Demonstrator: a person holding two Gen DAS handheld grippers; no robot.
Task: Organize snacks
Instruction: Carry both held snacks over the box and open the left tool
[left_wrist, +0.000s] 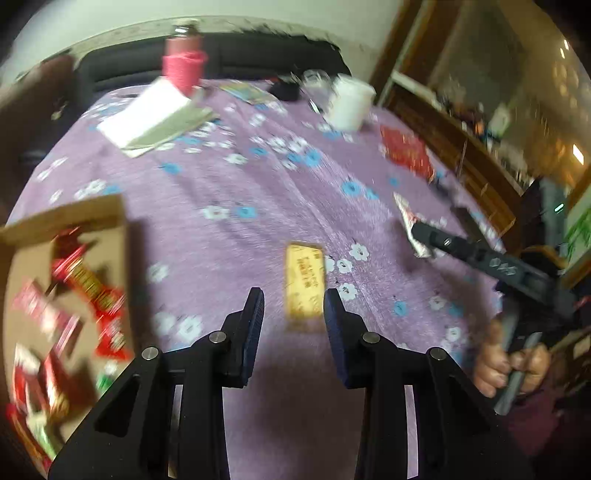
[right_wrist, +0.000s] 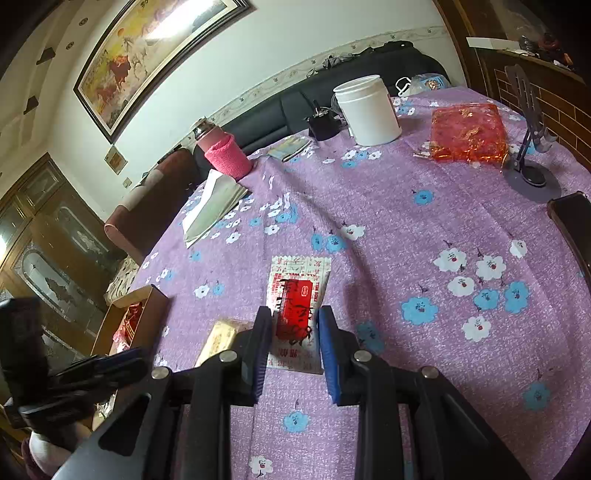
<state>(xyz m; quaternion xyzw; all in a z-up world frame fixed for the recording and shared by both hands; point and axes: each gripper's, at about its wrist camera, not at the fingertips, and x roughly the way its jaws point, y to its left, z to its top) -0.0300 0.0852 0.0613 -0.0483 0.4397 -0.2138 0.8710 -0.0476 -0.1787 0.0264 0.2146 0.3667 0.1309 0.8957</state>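
A yellow snack bar (left_wrist: 303, 286) lies on the purple flowered tablecloth (left_wrist: 258, 206), between and just ahead of my open, empty left gripper (left_wrist: 294, 304). A cardboard box (left_wrist: 62, 295) with several red snack packets sits at the left. In the right wrist view a red and white snack packet (right_wrist: 297, 314) lies flat between the fingers of my right gripper (right_wrist: 293, 325), whose jaws stand apart on either side of it. The yellow bar (right_wrist: 218, 338) and the box (right_wrist: 129, 321) lie to its left. The right gripper (left_wrist: 424, 236) also shows in the left view over the packet.
A white jar (right_wrist: 369, 110), a pink-sleeved flask (right_wrist: 221, 151), folded papers (right_wrist: 214, 206), a red foil bag (right_wrist: 467, 133) and a phone stand (right_wrist: 528, 162) stand at the far side. A dark sofa (right_wrist: 351, 77) lies beyond the table.
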